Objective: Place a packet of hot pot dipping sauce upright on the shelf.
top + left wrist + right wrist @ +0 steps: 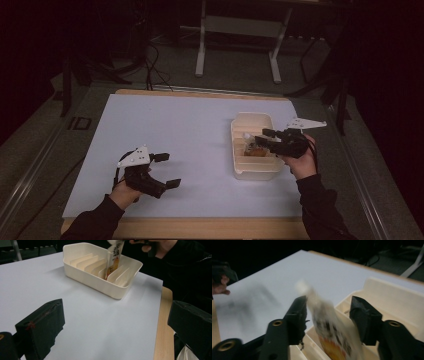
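A dim lab: a white-topped table (165, 130), floor cables (155, 65), and metal stand legs (201, 55).

The packet (329, 327) is smeared with blur in the right gripper view, its print unreadable, and its lower end runs off the bottom edge. In the left gripper view its top is cut by the upper edge, and its foot is hidden behind a divider of the tray (100, 282). From the high view it is too small to read. Whether the right tool (329, 315) touches it cannot be told
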